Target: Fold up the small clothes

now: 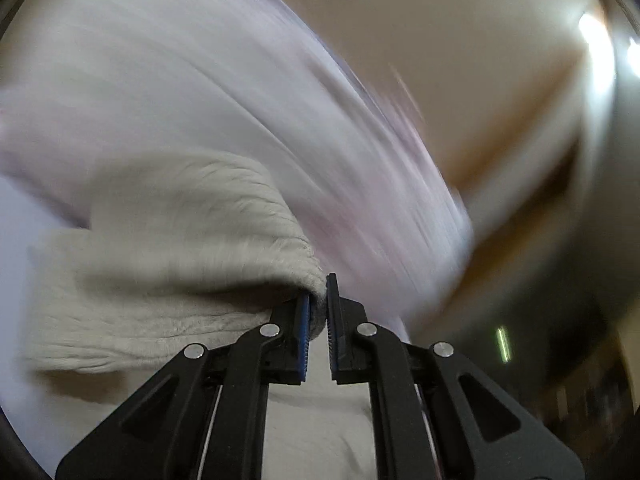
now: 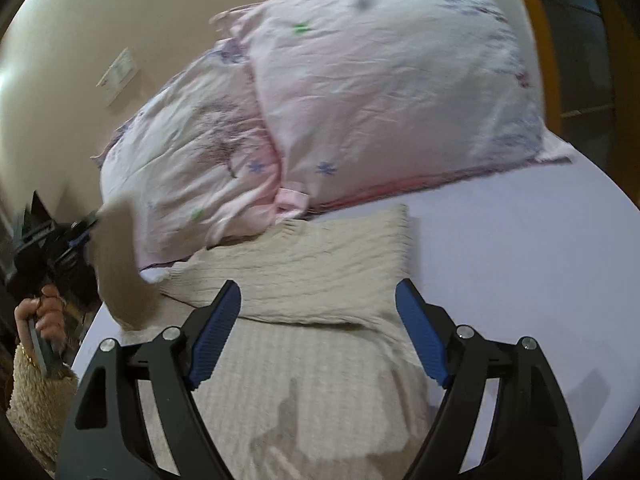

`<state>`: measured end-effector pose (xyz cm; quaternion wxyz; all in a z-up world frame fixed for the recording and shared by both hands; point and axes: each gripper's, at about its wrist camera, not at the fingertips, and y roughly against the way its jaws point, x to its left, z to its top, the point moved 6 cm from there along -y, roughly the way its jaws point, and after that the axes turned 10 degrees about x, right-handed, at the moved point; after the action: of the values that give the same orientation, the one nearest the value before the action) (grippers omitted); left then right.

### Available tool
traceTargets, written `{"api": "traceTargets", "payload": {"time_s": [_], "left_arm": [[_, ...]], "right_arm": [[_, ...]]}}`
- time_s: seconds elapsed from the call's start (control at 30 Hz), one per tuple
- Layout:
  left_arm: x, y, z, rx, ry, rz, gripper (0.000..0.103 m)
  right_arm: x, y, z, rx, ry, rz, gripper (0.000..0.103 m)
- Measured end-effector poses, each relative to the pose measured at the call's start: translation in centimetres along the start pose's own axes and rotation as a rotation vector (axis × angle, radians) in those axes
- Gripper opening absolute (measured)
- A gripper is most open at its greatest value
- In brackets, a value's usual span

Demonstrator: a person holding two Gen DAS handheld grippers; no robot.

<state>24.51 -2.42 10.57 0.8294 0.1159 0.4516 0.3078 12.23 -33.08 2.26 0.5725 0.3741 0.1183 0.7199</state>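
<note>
Two pink floral pillows (image 2: pixel 360 92) overlapping on a pale lavender sheet (image 2: pixel 520 248), wall switch plate (image 2: pixel 118 74) behind

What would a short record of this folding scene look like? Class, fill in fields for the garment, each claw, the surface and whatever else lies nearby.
garment: cream knitted sweater, lying on the bed, one sleeve lifted
left claw: shut on the sweater's sleeve end, raised at the left side
right claw: open, empty, over the sweater's body
surface: pale lilac sheet
nearby: two pink patterned pillows, touching the sweater's far edge
picture quality: left wrist view blurred by motion
</note>
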Motion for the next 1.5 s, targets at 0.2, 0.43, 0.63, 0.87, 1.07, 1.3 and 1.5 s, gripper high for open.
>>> {"api": "traceTargets", "payload": {"time_s": [0.2,0.43,0.63,0.87,1.07,1.3,1.5], "left_arm": [[-3.3,-8.5,-6.3,0.287,-0.143,0.059,0.007],[4.0,7.4,-11.5,0.162,-0.044,0.365,0.043],[8.6,15.3,-18.9,0.106,0.125,0.382,0.043],[7.8,16.9,-22.4,0.069,0.097,0.346,0.051],[7.5,15.7,-22.8,0.079,0.073,0.353,0.055],[7.5,13.9,-23.1,0.101,0.063,0.335,0.055],[7.5,14.5,-23.7,0.082,0.079,0.345,0.055]], "right_arm": [[-3.5,2.4,-2.4,0.038,-0.036,-0.009,0.080],[-6.5,4.8,-7.8,0.216,-0.119,0.167,0.080],[-7.6,5.6,-8.9,0.218,-0.220,0.167,0.074],[-10.2,-0.3,-4.2,0.268,-0.361,0.097,0.060],[-9.2,-3.7,-2.9,0.326,-0.274,0.078,0.006],[-2.7,-0.3,5.4,0.076,-0.043,0.078,0.005],[-4.5,-4.7,10.0,0.135,-0.096,-0.124,0.014]]}}
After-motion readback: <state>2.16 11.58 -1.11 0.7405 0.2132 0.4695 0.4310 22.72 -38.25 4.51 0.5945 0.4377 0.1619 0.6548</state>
